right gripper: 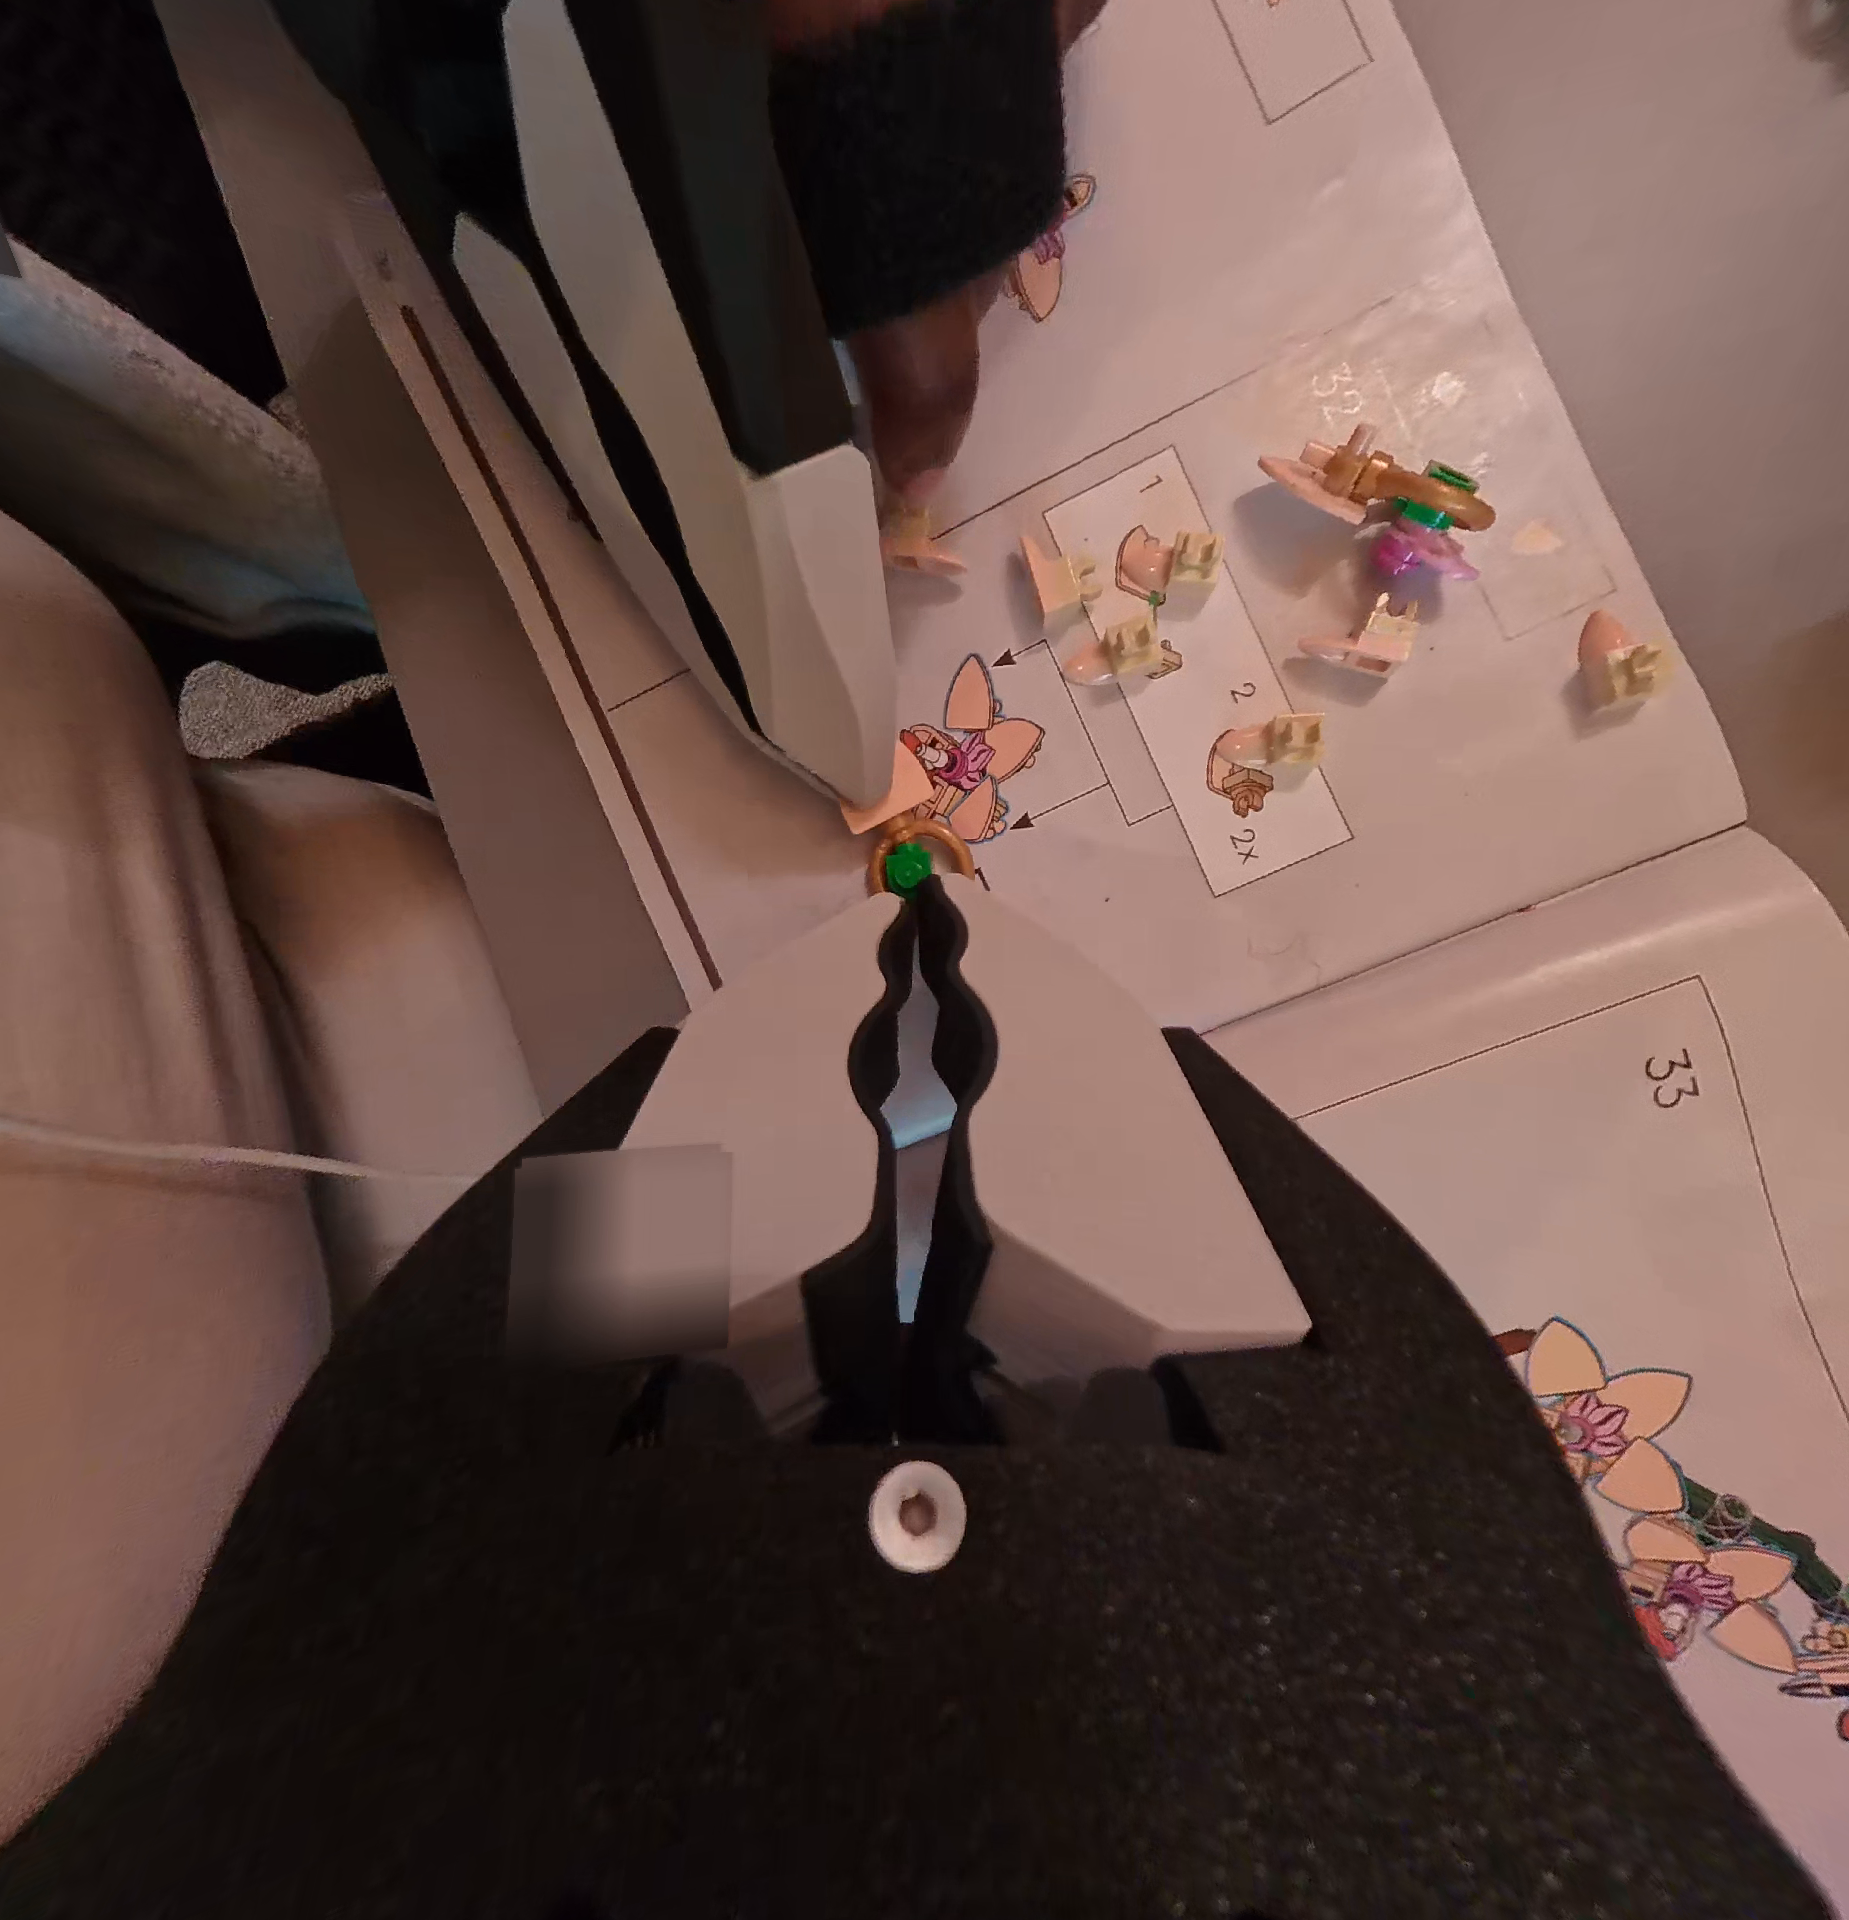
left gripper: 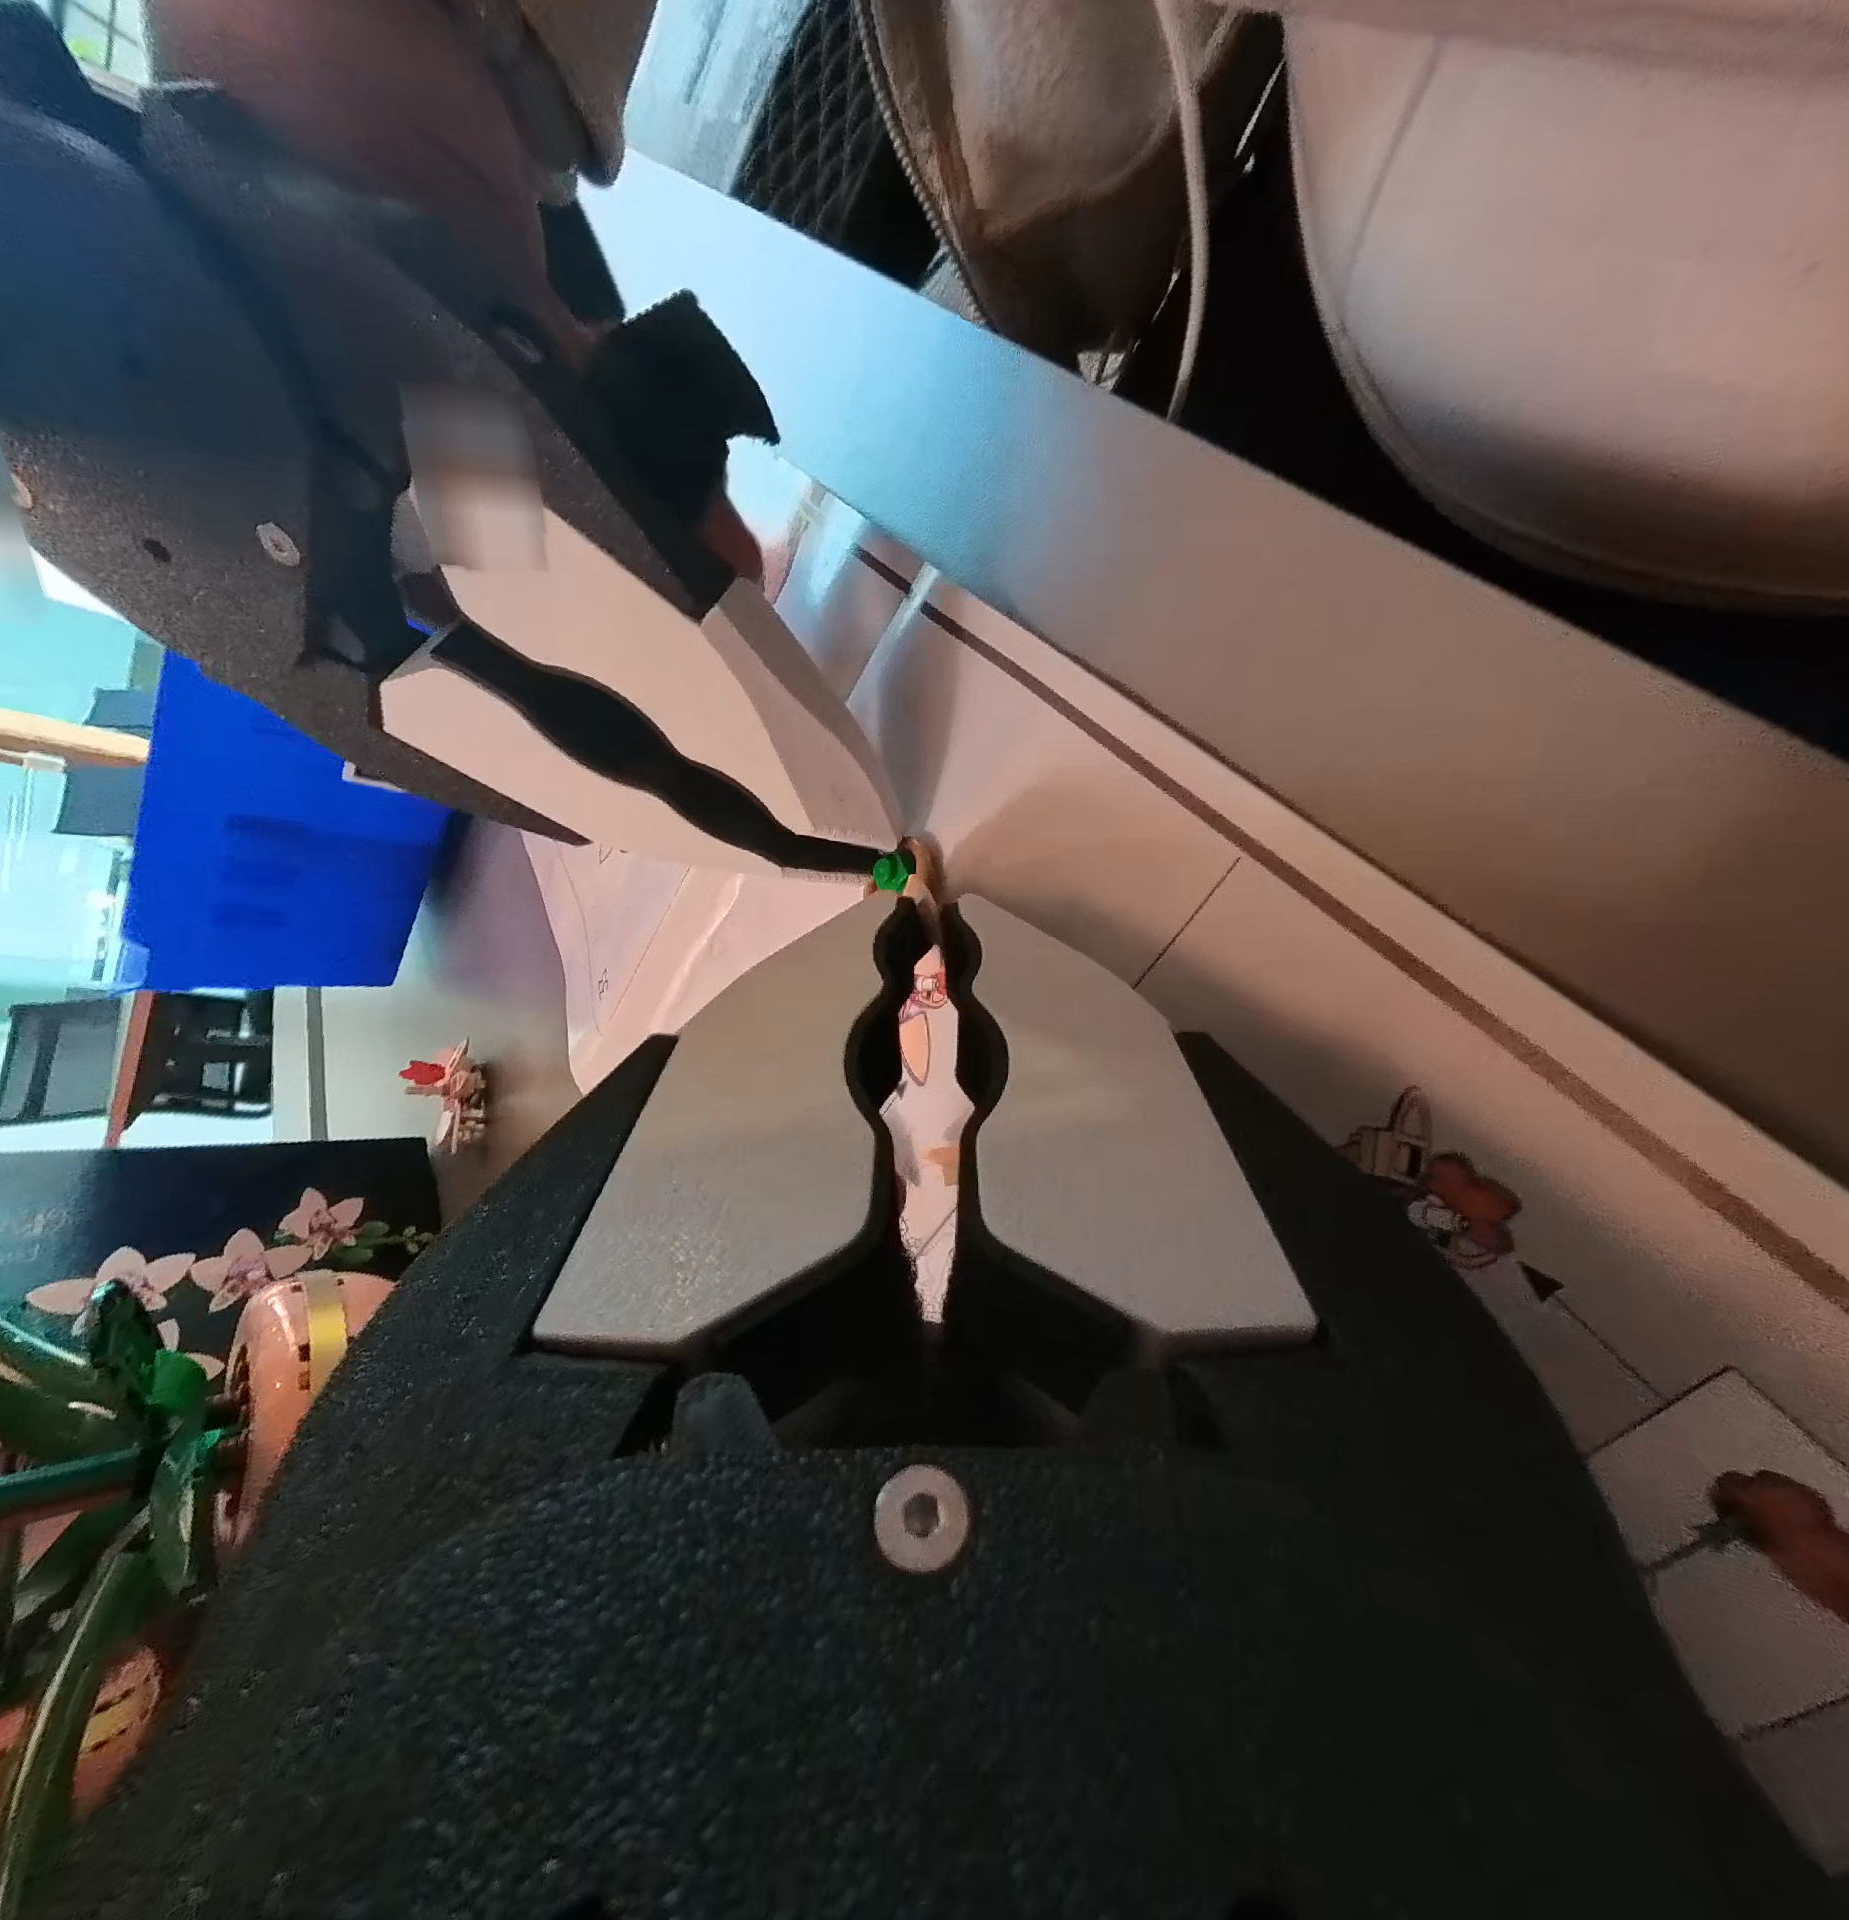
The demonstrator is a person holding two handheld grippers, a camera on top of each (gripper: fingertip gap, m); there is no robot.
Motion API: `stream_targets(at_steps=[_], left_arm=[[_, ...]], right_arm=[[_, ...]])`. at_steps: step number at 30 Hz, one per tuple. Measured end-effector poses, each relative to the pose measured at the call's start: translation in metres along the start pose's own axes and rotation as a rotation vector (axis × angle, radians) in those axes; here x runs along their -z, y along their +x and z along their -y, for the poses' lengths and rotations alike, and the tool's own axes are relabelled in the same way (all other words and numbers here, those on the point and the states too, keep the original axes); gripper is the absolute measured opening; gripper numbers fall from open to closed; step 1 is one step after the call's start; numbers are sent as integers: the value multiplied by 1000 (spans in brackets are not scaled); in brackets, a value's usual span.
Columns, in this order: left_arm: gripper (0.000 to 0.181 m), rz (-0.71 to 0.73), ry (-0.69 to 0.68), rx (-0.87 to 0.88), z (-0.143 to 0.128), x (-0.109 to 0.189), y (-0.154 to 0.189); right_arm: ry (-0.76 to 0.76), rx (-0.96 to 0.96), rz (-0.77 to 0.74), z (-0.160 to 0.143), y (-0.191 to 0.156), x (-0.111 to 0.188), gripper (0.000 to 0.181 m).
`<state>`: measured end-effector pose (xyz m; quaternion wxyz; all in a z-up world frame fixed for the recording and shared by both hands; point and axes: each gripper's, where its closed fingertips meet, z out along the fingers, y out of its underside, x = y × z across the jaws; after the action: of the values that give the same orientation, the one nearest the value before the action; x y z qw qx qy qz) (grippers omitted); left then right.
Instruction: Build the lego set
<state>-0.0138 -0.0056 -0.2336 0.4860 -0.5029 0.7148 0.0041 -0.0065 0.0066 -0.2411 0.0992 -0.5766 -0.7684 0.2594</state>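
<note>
The green stud [right gripper: 907, 868] sits in a small gold ring [right gripper: 918, 854], pinched at the very tip of the right tongs [right gripper: 915, 902], which are clenched on it. Touching the ring from the far side is a peach petal piece [right gripper: 892, 802], gripped by the left tongs [right gripper: 878, 795], also closed down on their load. In the left wrist view the same meeting shows: the left tongs [left gripper: 925, 902] hold the pale piece edge-on, with the green stud [left gripper: 889, 871] and the tip of the right tongs [left gripper: 847, 857] just beyond.

These parts look tiny, light, hard and smooth, so they would likely slip or twist if gripped off-centre. The best hold is probably on flat faces, near the tips, leaving the joining clip free. Pushing them together needs a straight, gentle squeeze; a skewed push could flick a piece away.

Below and beyond the tongs lies the open instruction booklet [right gripper: 1522, 935] on the desk [right gripper: 1678, 208], with loose petal pieces [right gripper: 1138, 592] and a part-built flower [right gripper: 1398, 520] scattered past the left tongs. Beside the left tongs, further off, stands a box with orchids printed on it [left gripper: 203, 1226].
</note>
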Motion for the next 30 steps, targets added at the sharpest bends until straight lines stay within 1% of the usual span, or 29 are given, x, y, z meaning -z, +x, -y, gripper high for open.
stream_targets(at_steps=[8, 13, 16, 22, 27, 30], left_arm=[[2, -54, 86, 21, 7, -3, 5], [3, -59, 79, 49, 6, -2, 5], [3, -65, 97, 97, 6, -2, 5], [3, -141, 103, 187, 4, -1, 5], [3, -191, 99, 246, 3, 0, 6], [3, -225, 101, 278, 2, 0, 6]], right_arm=[[-59, 105, 47, 2, 3, -1, 0], [-115, 178, 104, 3, 4, -2, 0], [-129, 262, 126, 4, 4, -2, 0], [-184, 444, 213, 6, 5, -4, 0], [-218, 487, 279, 6, 5, -5, 0], [-231, 537, 289, 7, 6, -5, 0]])
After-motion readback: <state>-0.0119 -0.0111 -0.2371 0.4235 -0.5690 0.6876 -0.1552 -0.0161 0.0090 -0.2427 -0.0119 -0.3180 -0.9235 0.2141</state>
